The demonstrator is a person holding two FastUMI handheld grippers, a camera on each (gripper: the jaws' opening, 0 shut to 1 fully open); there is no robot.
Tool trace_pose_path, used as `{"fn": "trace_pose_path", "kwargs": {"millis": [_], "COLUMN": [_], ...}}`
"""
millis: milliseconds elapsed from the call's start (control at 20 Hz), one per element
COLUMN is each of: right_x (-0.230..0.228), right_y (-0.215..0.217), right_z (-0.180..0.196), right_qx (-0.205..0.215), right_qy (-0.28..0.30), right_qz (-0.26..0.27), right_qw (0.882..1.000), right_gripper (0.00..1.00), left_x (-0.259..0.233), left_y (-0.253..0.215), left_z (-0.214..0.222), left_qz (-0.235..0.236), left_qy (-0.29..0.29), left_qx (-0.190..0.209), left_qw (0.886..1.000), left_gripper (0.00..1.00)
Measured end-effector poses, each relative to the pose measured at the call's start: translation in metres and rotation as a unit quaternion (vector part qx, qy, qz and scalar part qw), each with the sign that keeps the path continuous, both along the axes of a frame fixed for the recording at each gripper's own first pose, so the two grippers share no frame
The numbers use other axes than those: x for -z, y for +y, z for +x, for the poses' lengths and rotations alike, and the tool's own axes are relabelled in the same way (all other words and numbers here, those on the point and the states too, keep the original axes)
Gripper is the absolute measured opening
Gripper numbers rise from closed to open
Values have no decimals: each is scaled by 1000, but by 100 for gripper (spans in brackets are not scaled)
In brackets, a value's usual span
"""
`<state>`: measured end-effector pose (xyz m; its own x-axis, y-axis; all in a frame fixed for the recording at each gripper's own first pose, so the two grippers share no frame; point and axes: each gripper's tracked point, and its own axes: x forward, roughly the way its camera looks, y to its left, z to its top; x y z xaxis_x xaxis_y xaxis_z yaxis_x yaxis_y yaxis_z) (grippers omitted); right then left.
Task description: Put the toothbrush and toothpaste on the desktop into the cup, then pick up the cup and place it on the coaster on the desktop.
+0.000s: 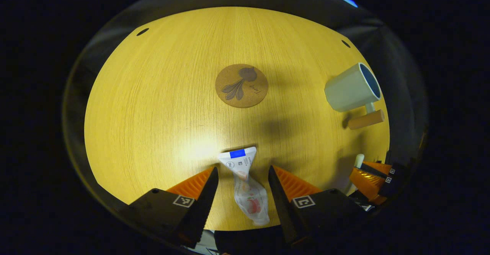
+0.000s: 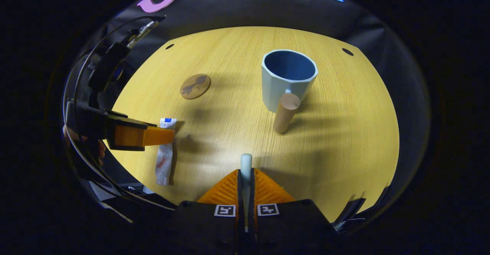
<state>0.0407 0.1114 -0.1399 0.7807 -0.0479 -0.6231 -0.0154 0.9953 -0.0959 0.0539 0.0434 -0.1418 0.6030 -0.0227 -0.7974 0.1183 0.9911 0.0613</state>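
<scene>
So I'm holding my left gripper (image 1: pixel 243 178) spread wide with the toothpaste tube (image 1: pixel 246 184) lying flat between its jaws, while my right gripper (image 2: pixel 245 178) is pinching the toothbrush (image 2: pixel 245 165), cup (image 2: pixel 288 77) sitting ahead.

Each gripper, left gripper (image 1: pixel 243 178) and right gripper (image 2: pixel 245 176), has ribbed wedge-shaped fingers on a black block body bearing small square black-and-white markers; thin black cables (image 2: pixel 76 94) loop behind the left one.
</scene>
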Motion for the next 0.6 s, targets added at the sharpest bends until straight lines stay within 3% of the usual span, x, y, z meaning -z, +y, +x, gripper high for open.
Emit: {"fn": "trace_pose_path", "kwargs": {"millis": [250,400,450,600], "right_x": [-17,-28,-34,-47], "right_y": [6,17,20,27], "right_z": [3,9,9,13], "right_qx": [-13,-18,-21,-38], "right_qy": [-16,-24,-26,-40], "right_qz": [16,31,36,46], "right_qw": [1000,999,999,997], "right_gripper": [6,6,6,6], "left_x": [9,14,12,10], "left_y": [-1,6,9,8], "left_z": [1,-1,2,4], "left_qz": [-5,1,7,11], "left_qy": [30,42,36,31], "left_qx": [-16,-23,-21,-25], "left_qw": [999,999,999,999], "left_gripper": [45,42,31,25]}}
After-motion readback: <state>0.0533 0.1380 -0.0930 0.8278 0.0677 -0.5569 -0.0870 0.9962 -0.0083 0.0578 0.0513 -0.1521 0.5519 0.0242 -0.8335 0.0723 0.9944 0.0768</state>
